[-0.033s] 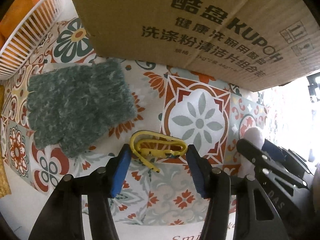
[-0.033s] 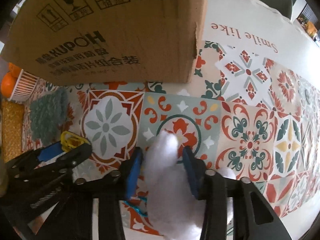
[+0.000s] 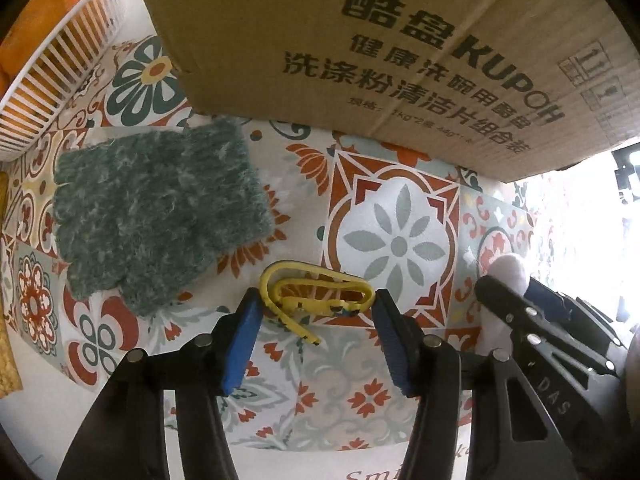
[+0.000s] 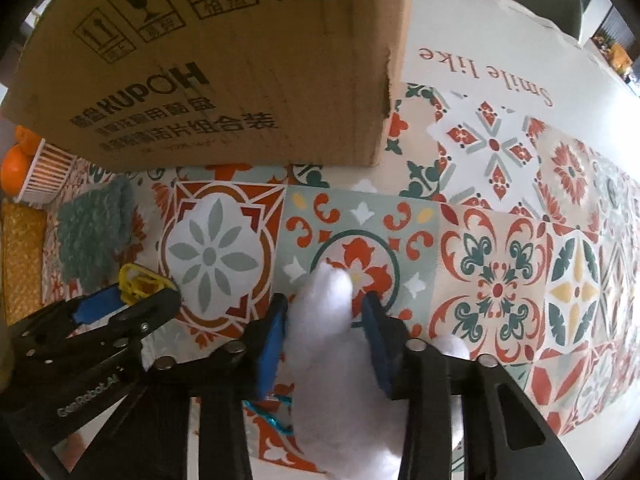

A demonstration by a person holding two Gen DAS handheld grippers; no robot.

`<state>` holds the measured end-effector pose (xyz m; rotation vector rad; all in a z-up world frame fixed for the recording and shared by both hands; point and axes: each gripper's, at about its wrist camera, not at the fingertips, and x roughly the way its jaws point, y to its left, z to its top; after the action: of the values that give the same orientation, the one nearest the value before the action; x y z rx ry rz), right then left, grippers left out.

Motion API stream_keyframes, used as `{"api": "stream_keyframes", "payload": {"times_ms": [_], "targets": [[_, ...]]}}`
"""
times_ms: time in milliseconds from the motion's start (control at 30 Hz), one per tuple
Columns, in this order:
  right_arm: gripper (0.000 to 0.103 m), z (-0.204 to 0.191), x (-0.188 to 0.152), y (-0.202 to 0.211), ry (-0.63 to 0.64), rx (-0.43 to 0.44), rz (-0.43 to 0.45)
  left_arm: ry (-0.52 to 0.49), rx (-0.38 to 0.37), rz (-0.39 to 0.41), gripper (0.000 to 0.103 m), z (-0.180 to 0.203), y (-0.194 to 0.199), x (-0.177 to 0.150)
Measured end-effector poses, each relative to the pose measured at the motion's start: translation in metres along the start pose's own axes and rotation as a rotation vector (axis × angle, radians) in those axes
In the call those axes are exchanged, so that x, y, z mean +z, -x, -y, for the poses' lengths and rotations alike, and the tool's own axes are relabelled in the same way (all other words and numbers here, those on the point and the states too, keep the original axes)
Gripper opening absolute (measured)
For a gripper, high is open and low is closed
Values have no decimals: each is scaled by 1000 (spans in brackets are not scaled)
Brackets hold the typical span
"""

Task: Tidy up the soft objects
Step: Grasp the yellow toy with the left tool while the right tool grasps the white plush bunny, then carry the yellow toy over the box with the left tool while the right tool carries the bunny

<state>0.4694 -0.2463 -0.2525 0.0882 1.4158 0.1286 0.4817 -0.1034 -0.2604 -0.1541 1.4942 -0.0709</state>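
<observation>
Patterned tablecloth (image 4: 496,216) | cardboard box (image 3: 400,60) behind | left tongs (image 3: 318,306) pinch yellow band (image 3: 316,290) | right tongs (image 4: 325,312) squeeze white fluff (image 4: 326,320)

Yellow looped band (image 3: 316,294), fuzzy grey-green mitten (image 3: 156,212), white fluffy wad (image 4: 332,344), all on tablecloth.

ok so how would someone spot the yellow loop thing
Start at the big cardboard box; on the patterned tablecloth in front lies a fuzzy green cloth. Beside it, between the left tongs, is the yellow elastic band: thin, looped, bright.
</observation>
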Motion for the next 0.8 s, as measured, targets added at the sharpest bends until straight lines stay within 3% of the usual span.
{"api": "stream_keyframes", "payload": {"times_ms": [67,300,600,800], "targets": [[28,-2,0,3,-4,9,10,-9,-15,-4,53,0,0,-2],[23,-7,-20,36,-3,-16,99,-63,-32,22,52,5,12,-24],[22,-1,-24,88,-24,4,197,-145,-24,153,52,18,71,-47],[21,6,-36,117,-65,41,251,-190,-29,232,52,24,110,-45]]}}
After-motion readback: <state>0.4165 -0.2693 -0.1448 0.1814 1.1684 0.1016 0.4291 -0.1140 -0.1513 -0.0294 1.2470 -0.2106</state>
